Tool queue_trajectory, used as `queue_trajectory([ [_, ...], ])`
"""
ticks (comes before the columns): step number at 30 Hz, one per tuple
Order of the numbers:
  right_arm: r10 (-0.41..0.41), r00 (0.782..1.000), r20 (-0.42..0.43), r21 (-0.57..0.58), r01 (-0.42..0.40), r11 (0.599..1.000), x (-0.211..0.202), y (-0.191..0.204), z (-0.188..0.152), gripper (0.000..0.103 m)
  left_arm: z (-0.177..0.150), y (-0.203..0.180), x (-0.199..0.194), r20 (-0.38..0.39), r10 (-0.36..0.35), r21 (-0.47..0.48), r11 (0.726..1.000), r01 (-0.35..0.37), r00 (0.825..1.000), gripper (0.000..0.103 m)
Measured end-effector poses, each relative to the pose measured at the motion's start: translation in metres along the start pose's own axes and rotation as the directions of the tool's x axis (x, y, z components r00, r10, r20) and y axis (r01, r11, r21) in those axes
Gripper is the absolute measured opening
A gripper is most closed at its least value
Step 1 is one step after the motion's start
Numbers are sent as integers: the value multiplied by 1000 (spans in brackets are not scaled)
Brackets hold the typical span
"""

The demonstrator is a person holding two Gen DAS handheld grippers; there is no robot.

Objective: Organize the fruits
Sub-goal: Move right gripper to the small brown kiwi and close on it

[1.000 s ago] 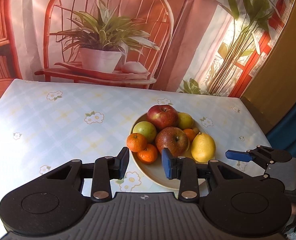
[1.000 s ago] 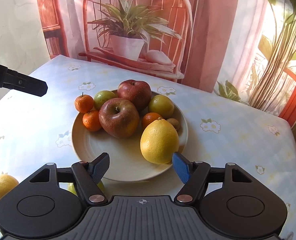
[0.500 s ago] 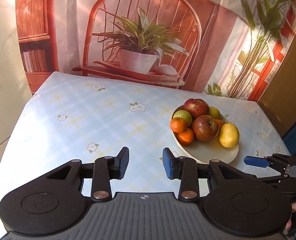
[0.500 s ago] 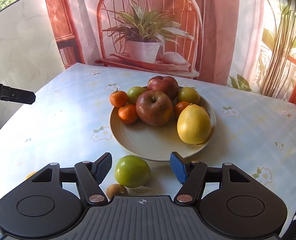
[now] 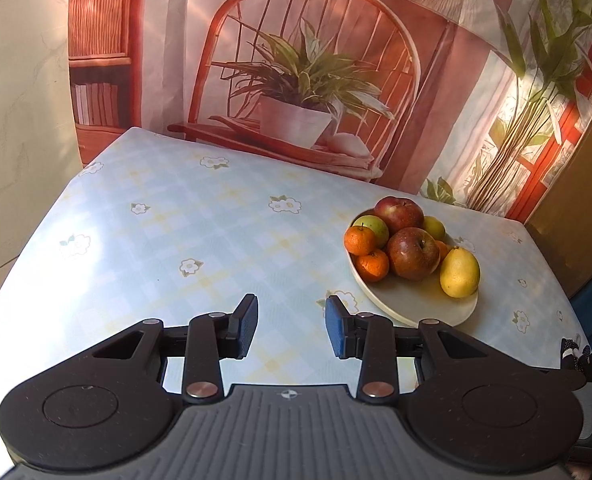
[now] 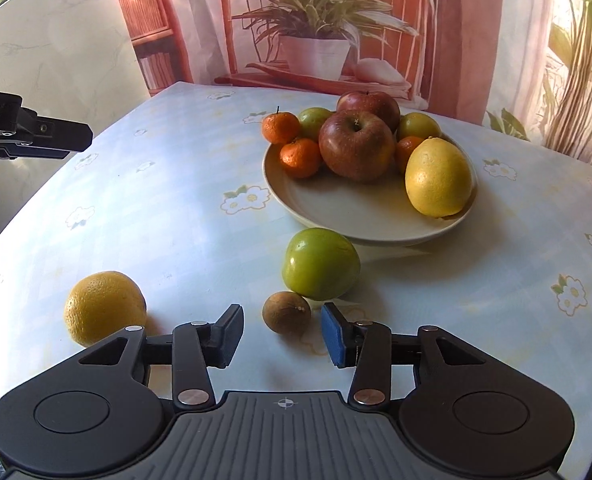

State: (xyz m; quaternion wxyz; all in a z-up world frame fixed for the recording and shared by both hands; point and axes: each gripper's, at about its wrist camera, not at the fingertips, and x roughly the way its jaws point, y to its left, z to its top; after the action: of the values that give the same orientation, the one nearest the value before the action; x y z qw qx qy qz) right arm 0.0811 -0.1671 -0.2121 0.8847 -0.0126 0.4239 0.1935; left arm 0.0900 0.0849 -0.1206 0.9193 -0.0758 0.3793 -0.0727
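A cream plate (image 6: 336, 216) holds two red apples (image 6: 356, 144), tangerines, green fruit and a big yellow citrus (image 6: 438, 176). On the cloth in front of it lie a green apple (image 6: 320, 262), a small brown fruit (image 6: 287, 312) and a yellow-orange citrus (image 6: 101, 306). My right gripper (image 6: 281, 334) is closing; the brown fruit sits just between its fingertips and the pads do not touch it. My left gripper (image 5: 291, 330) hovers over bare cloth left of the plate (image 5: 408, 304), jaws a narrow gap apart with nothing between them.
The table wears a pale blue checked cloth (image 5: 183, 232) with flower prints. A printed backdrop of a chair and a potted plant (image 5: 296, 92) hangs behind the far edge. My left gripper's finger (image 6: 35, 136) shows at the left of the right wrist view.
The left gripper has drawn away to the left, so the plate now lies far right. The right gripper pulled back and lower; the loose fruits came into view and its jaws narrowed.
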Motion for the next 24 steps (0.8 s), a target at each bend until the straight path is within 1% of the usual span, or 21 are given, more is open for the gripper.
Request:
queue_trajectory([
  [5, -8, 1000, -3, -7, 8, 1000, 6, 3, 2, 34, -6, -2, 1, -9, 6, -11, 1000, -6, 1000, 39],
  [10, -6, 1000, -2, 11, 6, 1000, 8, -2, 1, 26, -8, -6, 2, -15, 7, -10, 1000, -7, 1000, 39],
  [14, 4, 1000, 5, 22, -4, 1000, 8, -6, -1, 26, -10, -12, 2, -18, 19, 11, 1000, -19, 1000, 39],
  [24, 29, 999, 32, 47, -31, 998, 3, -12, -6, 25, -14, -16, 1, -44, 31, 17, 999, -30, 999, 39],
])
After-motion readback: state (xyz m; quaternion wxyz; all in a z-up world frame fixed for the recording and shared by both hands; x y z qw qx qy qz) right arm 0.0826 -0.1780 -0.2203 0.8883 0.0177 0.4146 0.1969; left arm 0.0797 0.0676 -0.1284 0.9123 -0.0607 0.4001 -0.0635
